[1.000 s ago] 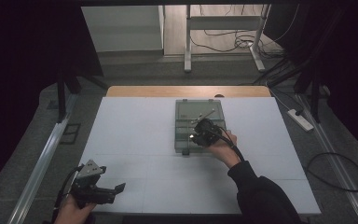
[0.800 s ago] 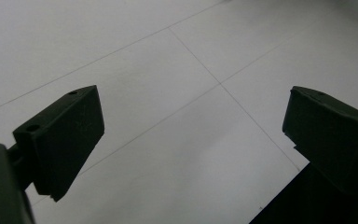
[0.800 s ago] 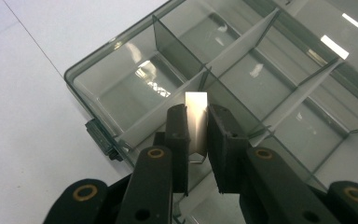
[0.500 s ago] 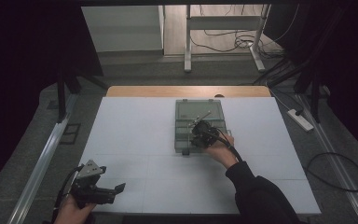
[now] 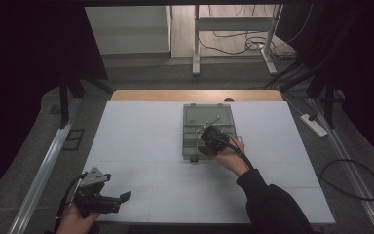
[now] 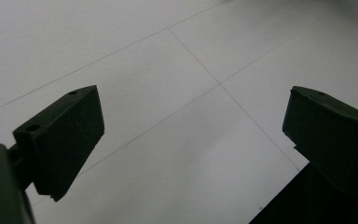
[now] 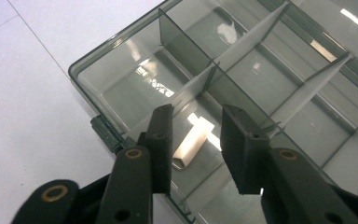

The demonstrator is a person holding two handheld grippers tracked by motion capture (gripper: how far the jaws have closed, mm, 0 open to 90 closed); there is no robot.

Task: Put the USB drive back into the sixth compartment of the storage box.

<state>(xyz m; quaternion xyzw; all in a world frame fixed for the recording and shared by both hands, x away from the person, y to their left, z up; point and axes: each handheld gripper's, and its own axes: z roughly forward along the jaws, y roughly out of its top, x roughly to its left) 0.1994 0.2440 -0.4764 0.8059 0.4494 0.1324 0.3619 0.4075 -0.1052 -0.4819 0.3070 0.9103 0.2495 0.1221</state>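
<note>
The right gripper hangs over the near part of a clear, smoke-tinted compartment box that lies open at the middle of the white table. In the right gripper view its two black jaws stand a little apart, and they have just been opening. A small pale block, whitish and oblong, lies on the floor of a near compartment, below and between the jaws. The pads are clear of it on both sides, so nothing is gripped. The block lies aslant, one end toward the box's near wall, the other toward a pale divider. Just left of the jaws in that view, a dark latch sits on the box's outer wall. In the high view the person's right hand holds this gripper from the near side, the dark sleeve running off to the near right.

The left gripper rests well apart from the box, at the near left edge of the table, held low by the left hand. In the left gripper view its jaws gape wide, with bare white tabletop between them and the table's near edge showing beneath the right-hand jaw. It holds nothing and touches nothing.
</note>
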